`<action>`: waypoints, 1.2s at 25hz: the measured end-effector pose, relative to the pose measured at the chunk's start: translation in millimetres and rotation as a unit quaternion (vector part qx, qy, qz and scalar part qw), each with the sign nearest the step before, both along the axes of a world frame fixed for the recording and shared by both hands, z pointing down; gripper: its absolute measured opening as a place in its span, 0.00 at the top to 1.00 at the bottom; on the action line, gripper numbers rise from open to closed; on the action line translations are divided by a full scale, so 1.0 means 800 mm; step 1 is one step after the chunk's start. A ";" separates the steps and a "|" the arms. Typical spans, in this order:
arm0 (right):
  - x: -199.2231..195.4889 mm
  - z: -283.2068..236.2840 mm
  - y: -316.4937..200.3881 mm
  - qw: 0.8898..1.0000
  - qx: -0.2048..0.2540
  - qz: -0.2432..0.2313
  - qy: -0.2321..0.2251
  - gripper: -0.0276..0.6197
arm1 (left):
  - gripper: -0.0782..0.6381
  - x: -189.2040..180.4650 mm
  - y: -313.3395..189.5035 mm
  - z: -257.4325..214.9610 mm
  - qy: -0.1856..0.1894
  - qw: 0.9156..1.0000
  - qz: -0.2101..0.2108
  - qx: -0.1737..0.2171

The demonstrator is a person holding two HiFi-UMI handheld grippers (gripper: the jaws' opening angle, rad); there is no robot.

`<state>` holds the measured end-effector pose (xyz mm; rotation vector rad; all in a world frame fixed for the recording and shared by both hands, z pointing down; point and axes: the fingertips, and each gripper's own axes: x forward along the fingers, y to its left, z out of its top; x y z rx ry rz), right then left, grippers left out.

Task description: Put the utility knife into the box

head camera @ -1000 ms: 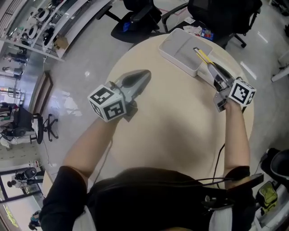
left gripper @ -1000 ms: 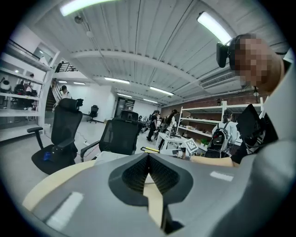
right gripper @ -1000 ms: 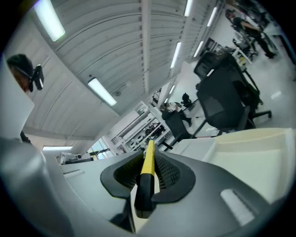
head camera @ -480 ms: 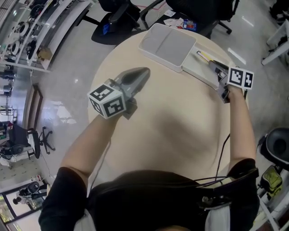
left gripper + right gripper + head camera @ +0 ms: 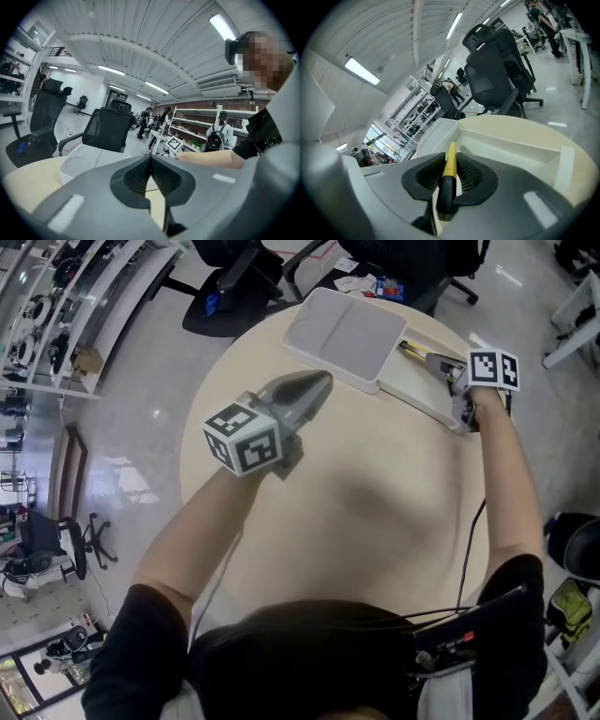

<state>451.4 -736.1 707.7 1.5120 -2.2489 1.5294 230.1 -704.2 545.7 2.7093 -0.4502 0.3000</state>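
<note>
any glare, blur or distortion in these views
Head view: sharp, soft shadows on the table, glare on the floor. Left gripper view: fisheye bend, dark corners, bright ceiling lights. Right gripper view: same fisheye bend; the knife reads clearly.

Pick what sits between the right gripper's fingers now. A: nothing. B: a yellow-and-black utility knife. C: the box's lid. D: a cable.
B: the right gripper is shut on the utility knife, whose yellow end points toward the box.
</note>
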 end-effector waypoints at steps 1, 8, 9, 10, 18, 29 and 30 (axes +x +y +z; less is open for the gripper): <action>-0.001 0.006 -0.003 1.000 -0.006 -0.002 -0.004 0.82 | 0.89 0.005 -0.001 0.003 0.001 1.000 0.003 -0.002; -0.003 0.043 -0.006 0.998 -0.058 -0.021 -0.015 0.81 | 0.89 0.038 -0.004 0.014 0.015 1.000 0.019 -0.017; -0.005 0.045 -0.007 0.998 -0.062 -0.023 -0.014 0.81 | 0.89 0.040 -0.003 0.014 0.017 0.999 0.021 -0.019; -0.006 0.048 -0.009 0.997 -0.067 -0.026 -0.008 0.79 | 0.89 0.041 -0.003 0.015 0.018 0.999 0.022 -0.020; -0.003 0.072 -0.019 0.985 -0.076 -0.050 0.148 0.51 | 0.89 0.041 0.000 0.023 0.016 0.999 0.026 -0.022; -0.012 -0.020 -0.015 0.975 0.075 -0.019 0.208 0.59 | 0.89 0.017 0.014 0.009 0.020 1.000 0.011 -0.014; -0.024 -0.036 -0.009 0.978 0.100 -0.019 0.184 0.63 | 0.89 0.013 0.015 0.004 0.020 1.000 0.008 -0.012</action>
